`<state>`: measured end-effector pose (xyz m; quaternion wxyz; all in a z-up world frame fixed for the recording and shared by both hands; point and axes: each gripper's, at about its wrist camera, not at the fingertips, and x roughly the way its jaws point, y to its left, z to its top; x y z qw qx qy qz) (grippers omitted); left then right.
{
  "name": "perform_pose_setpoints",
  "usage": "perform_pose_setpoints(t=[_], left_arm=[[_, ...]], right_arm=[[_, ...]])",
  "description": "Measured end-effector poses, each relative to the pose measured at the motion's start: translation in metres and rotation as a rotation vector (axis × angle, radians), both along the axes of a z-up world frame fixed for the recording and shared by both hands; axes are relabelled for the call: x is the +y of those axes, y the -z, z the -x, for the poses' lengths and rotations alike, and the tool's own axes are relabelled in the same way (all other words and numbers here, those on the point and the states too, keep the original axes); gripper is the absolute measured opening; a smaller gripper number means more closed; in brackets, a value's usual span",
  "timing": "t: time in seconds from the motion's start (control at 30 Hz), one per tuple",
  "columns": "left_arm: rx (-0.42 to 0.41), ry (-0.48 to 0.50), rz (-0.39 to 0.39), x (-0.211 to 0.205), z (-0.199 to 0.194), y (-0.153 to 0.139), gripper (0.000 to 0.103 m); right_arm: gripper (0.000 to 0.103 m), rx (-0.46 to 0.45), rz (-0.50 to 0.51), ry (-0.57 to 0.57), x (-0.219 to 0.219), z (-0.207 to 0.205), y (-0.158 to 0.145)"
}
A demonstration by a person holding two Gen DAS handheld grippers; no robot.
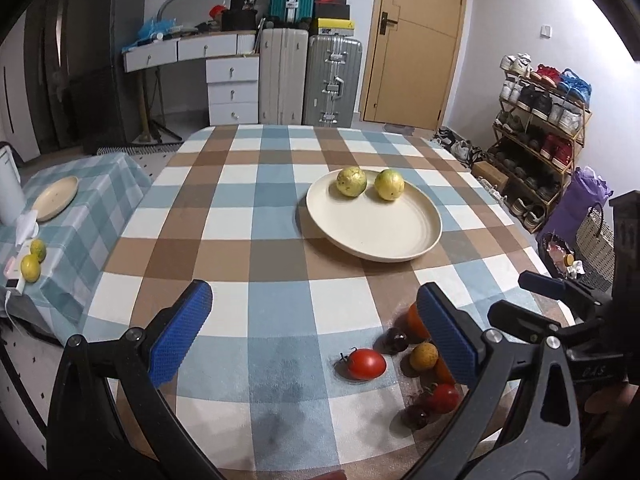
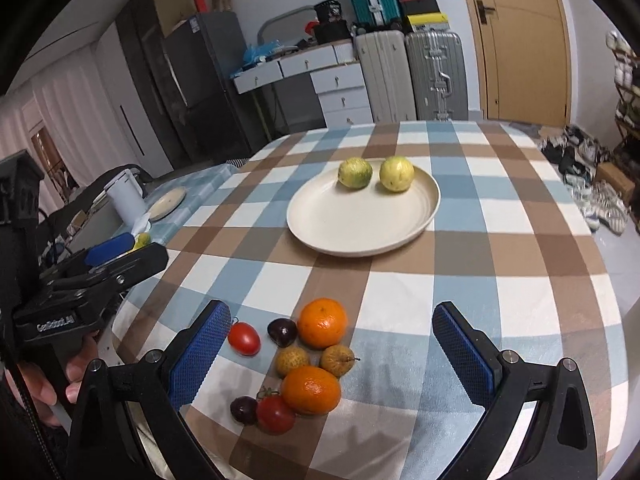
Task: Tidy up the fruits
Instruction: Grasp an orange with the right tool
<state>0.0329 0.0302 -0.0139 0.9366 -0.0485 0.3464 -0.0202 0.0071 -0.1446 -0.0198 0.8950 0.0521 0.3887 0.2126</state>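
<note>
Right wrist view: the right claw (image 2: 332, 354) is spread wide and empty above oranges (image 2: 322, 322), tomatoes (image 2: 244, 339) and smaller fruit on the checked desk (image 2: 500, 264). The left claw (image 1: 316, 330) is likewise apart. Beyond, two yellow-green fruits (image 2: 355, 173) sit on the cream plate (image 2: 352, 224).

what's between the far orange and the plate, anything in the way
Nothing visible. The far orange is the pile's nearest fruit to the plate, with only bare checked tablecloth between them. The two yellow-green fruits sit at the plate's far side, leaving its near part free.
</note>
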Motion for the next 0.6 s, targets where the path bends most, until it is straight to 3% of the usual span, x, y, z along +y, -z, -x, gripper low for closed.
perform_pose_setpoints(t=[0.1,0.27,0.4,0.6], left_arm=[[0.011,0.005,0.023,0.0,-0.002,0.001,0.102],[0.016,0.029,0.012,-0.005,-0.003,0.003,0.102],[0.018,0.037,0.016,-0.005,-0.002,0.002,0.102],[0.048,0.065,0.06,-0.004,-0.005,0.004,0.102]], right_arm=[[0.103,0.037,-0.015,0.02,-0.003,-0.007,0.006],[0.1,0.096,-0.048,-0.041,0.004,-0.02,0.019],[0.086,0.137,-0.023,-0.079,0.014,-0.03,0.034],[0.077,0.157,-0.003,-0.12,0.024,-0.039,0.047]])
